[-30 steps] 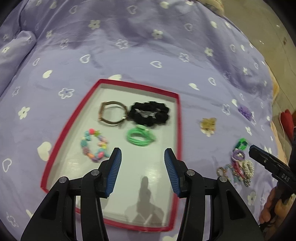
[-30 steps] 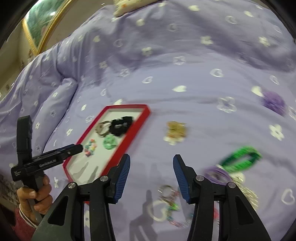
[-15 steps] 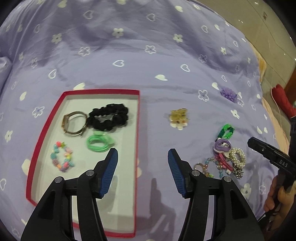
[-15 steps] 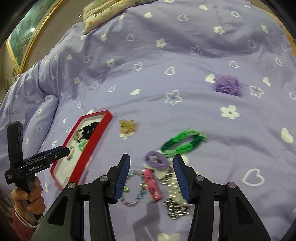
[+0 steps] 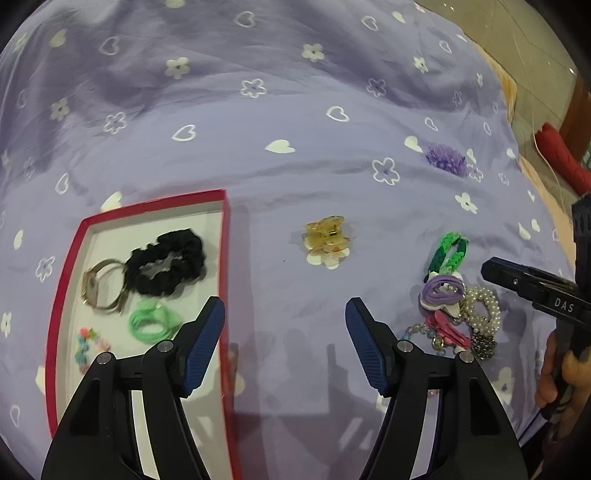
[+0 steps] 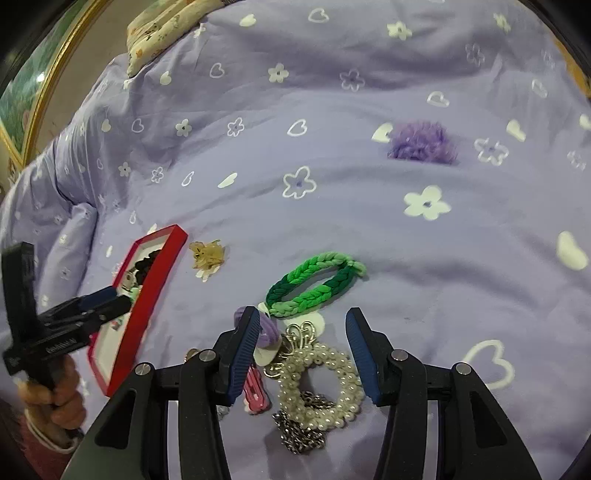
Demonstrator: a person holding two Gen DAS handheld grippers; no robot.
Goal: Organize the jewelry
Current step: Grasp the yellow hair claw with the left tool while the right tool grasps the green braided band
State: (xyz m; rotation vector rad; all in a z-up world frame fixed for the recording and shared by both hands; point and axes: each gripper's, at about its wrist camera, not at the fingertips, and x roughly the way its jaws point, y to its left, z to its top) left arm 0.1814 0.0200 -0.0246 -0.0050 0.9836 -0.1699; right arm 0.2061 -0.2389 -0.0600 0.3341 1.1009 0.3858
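Note:
A red-rimmed tray (image 5: 226,258) (image 6: 159,280) lies on the purple bedspread and holds a black scrunchie (image 5: 168,260), a metal bangle (image 5: 101,288), green hair ties (image 5: 153,323) and a beaded bracelet (image 5: 86,345). My left gripper (image 5: 284,325) is open and empty, over the bedspread just right of the tray. My right gripper (image 6: 301,343) is open and empty, over a pile with a pearl bracelet (image 6: 314,384) (image 5: 480,310), a dark chain (image 6: 301,434), a pink clip (image 6: 255,391) and a purple hair tie (image 6: 267,328). A green braided band (image 6: 314,284) (image 5: 448,251) lies just beyond.
A yellow claw clip (image 5: 325,232) (image 6: 207,253) lies between tray and pile. A purple fuzzy scrunchie (image 5: 445,158) (image 6: 423,142) lies farther back. A cream patterned pillow (image 6: 162,29) is at the far edge. The bed edge and floor (image 5: 535,74) are to the right.
My left gripper has moved right, off the tray toward the pile. My right gripper has moved closer over the pile, so the pearl bracelet now lies between its fingers.

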